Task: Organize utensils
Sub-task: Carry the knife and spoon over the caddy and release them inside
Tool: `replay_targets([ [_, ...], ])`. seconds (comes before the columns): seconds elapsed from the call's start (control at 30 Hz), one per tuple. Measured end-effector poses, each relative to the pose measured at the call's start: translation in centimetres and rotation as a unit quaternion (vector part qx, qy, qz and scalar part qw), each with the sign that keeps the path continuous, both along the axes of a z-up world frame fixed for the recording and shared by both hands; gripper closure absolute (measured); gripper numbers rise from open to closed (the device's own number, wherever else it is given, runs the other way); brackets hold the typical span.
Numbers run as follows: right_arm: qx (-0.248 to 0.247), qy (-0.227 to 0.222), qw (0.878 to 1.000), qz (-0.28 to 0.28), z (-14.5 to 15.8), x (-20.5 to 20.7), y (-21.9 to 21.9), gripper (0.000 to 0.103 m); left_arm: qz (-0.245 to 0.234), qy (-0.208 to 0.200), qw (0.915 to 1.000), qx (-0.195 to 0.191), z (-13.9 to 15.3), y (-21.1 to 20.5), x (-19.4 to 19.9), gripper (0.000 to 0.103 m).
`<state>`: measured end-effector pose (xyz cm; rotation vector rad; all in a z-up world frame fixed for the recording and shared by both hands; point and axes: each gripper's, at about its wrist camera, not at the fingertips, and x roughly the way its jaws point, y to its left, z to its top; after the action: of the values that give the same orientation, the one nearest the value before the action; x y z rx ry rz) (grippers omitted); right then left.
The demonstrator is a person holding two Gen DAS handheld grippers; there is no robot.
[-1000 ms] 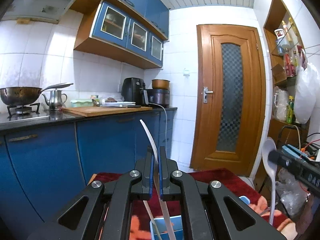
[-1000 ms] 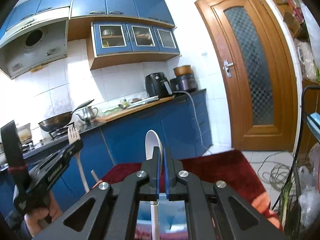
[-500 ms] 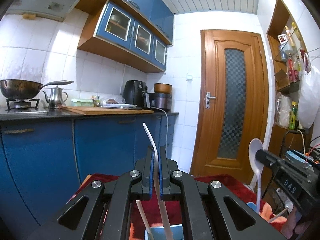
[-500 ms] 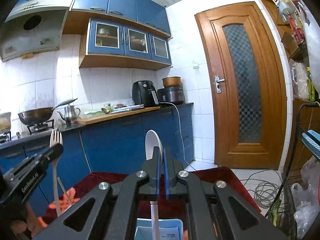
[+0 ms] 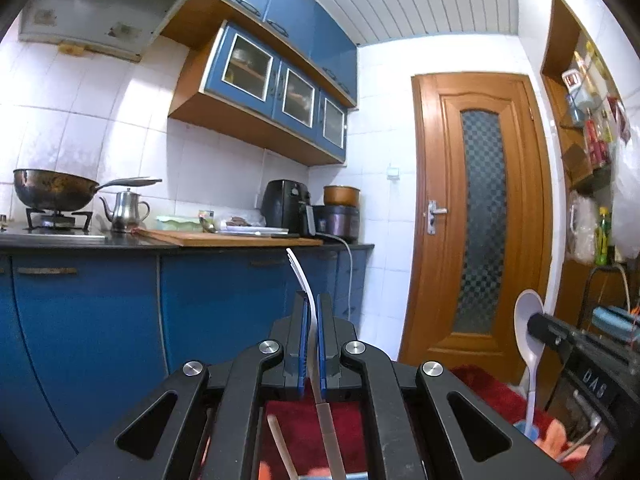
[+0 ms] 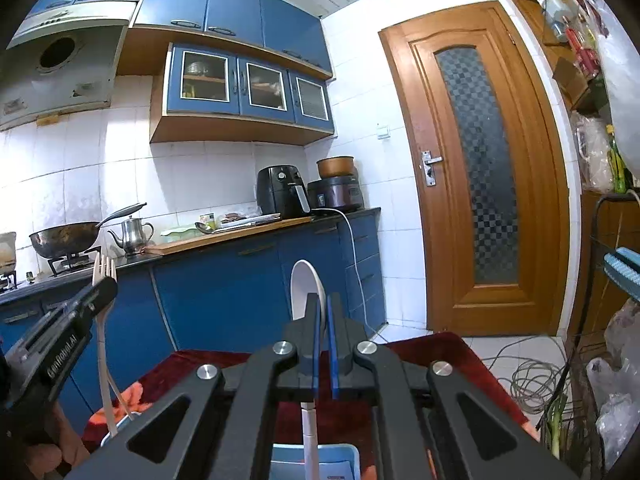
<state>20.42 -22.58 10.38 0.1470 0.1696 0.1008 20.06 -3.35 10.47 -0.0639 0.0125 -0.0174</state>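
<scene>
My left gripper [image 5: 312, 300] is shut on a white plastic fork [image 5: 298, 270], held upright with the tines up; it also shows at the left of the right wrist view [image 6: 103, 276]. My right gripper [image 6: 323, 302] is shut on a white plastic spoon [image 6: 304, 288], bowl up; the spoon also shows at the right of the left wrist view [image 5: 528, 320]. A light blue container [image 6: 344, 450] sits below the right gripper on a red cloth [image 6: 436, 354]. A wooden stick [image 5: 280, 444] pokes up under the left gripper.
Blue kitchen cabinets [image 5: 224, 300] and a counter with a wok [image 5: 52, 192], kettle [image 5: 126, 208] and air fryer [image 5: 286, 204] stand ahead. A wooden door [image 5: 480, 216] is to the right. Cables [image 6: 536, 372] lie on the floor.
Both grippers have tilted upward, so the view shows more ceiling and less of the red cloth and blue container. The fork and spoon stay gripped.
</scene>
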Motion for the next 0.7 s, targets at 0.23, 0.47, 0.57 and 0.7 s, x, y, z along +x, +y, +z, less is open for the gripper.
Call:
replay_targets([
  [0.23, -0.013, 0.016, 1.000, 0.012, -1.2, -0.3, 0.3, 0.098, -0.005, 0.012, 0.9999, 0.010, -1.5, -0.4, -1.1, 0.099],
  [0.47, -0.036, 0.050, 0.998, 0.029, -1.5, -0.8, 0.7, 0.097, -0.050, 0.051, 0.9974, -0.012, -1.8, 0.3, -1.6, 0.099],
  [0.57, -0.042, 0.061, 0.996, 0.039, -1.4, -1.4, 0.7, 0.097, -0.073, 0.071, 0.9947, -0.016, -2.1, 0.5, -1.9, 0.099],
  [0.7, -0.027, 0.085, 0.994, 0.060, -1.3, -2.0, 0.2, 0.095, -0.077, 0.072, 0.9943, -0.014, -2.3, 0.8, -2.9, 0.099],
])
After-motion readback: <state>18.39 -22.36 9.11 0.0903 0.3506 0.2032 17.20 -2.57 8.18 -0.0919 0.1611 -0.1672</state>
